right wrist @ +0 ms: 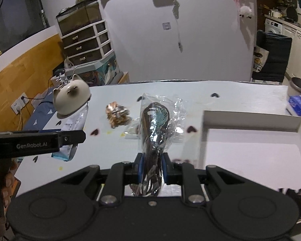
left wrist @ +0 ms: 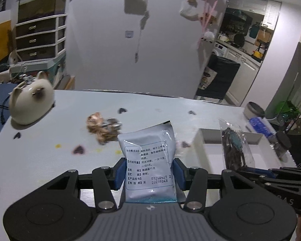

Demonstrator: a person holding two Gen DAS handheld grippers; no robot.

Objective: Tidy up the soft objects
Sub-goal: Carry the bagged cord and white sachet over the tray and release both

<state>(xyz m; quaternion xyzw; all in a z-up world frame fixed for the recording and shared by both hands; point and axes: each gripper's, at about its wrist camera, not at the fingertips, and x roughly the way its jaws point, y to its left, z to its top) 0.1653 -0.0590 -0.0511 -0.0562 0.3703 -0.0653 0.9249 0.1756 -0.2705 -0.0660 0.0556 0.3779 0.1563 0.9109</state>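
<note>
A glossy cat-shaped ceramic figure [left wrist: 31, 102] sits near the desk's [left wrist: 150, 104] left edge, with bare white surface between it and a crinkly brown wrapped bundle [left wrist: 99, 127]. The left hand-held gripper [left wrist: 149, 171] pinches a smooth, flat grey sachet [left wrist: 148, 160] upright above the desk. The right hand-held gripper [right wrist: 152, 170] pinches a crumpled clear plastic bag [right wrist: 156, 124] of dark cords beside a shallow white box [right wrist: 250, 120] at the desk's right edge.
</note>
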